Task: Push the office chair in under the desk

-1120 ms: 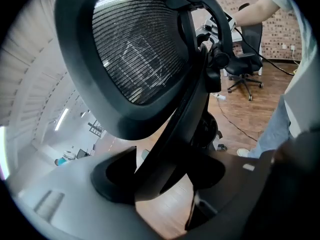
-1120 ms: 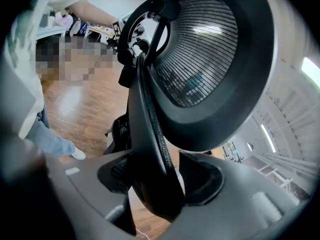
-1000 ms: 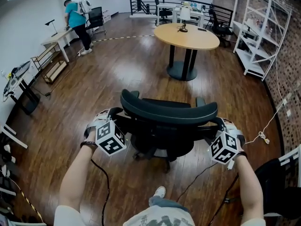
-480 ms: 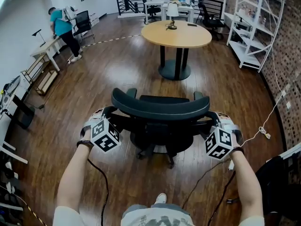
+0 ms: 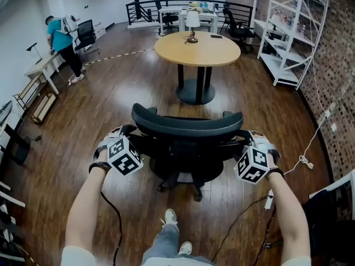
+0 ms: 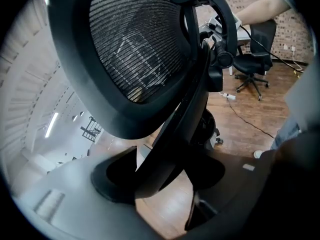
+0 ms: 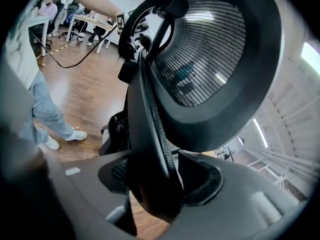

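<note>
office chair (image 5: pixel 186 148) stands mid-floor on its castors, seat facing away from the person, back toward them. its top rail (image 5: pixel 187 123) runs left-right across the head view, so the long axis is square to the push line. round bench (image 5: pixel 206 51) on a centre pedestal (image 5: pixel 195 85) is straight ahead of the chair, well apart, w/ bare wood floor (image 5: pixel 119 101) between. chair isn't under it yet, so imo the roll-in is the step in hand, w/ most of the way to go.

key relation: chair lies directly in front of both claws, btwn them and the bench, so a push away from the body runs along the chair-to-bench line. hands are about equally near, one at each end of the back; neither leads.

left claw (image 5: pixel 131 133) is clenched on the left edge of the back. left gripper view shows a dark frame strut (image 6: pixel 175 134) running up btwn the jaws, pads on it. right claw (image 5: pixel 244 139) is grasping the right edge the same way. in the right gripper view the mesh-edged frame (image 7: pixel 150 149) fills the gap, and those jaws have just been closing a touch on it.

pose: forearms (image 5: pixel 89 204) out in front, roughly parallel, claws angled fwd and down onto the back, marker cubes (image 5: pixel 125 155) up toward the camera. shoes (image 5: pixel 170 217) just behind the chair base.

risk, imo: an uneven push would swing the chair off line, and the pedestal may stop the base before the seat's fully under.
</note>
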`<state>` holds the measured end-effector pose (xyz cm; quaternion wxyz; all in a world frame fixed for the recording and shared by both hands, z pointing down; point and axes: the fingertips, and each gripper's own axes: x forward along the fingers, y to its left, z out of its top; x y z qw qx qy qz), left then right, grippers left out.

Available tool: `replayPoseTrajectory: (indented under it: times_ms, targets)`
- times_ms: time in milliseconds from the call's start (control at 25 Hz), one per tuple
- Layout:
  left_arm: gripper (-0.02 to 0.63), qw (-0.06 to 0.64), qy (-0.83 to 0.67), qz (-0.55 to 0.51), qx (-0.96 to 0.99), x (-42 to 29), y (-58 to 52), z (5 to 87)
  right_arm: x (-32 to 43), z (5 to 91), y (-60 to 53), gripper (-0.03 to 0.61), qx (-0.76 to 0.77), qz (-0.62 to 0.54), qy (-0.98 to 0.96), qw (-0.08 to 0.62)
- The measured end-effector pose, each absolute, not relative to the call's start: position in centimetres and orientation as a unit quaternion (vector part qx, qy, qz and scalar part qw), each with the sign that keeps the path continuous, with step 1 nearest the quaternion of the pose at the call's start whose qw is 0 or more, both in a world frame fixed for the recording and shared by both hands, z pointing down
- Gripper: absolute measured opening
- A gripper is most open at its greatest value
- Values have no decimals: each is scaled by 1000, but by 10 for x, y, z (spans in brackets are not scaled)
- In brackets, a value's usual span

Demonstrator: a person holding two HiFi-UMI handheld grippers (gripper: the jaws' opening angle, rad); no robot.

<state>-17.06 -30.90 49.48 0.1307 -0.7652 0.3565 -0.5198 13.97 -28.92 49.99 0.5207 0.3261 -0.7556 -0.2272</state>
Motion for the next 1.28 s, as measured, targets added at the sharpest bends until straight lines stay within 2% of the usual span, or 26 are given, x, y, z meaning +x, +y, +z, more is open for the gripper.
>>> replayPoseTrajectory:
  times_ms: [480,1280]
  targets:
    - [310,140,326,-522,-776,-160,-446,489,150,498,-408,198,354,-235,-722,546]
    - [307,164,308,-507,-789,-130,-625,480,181,492,-586,201,395,-233,-694,555]
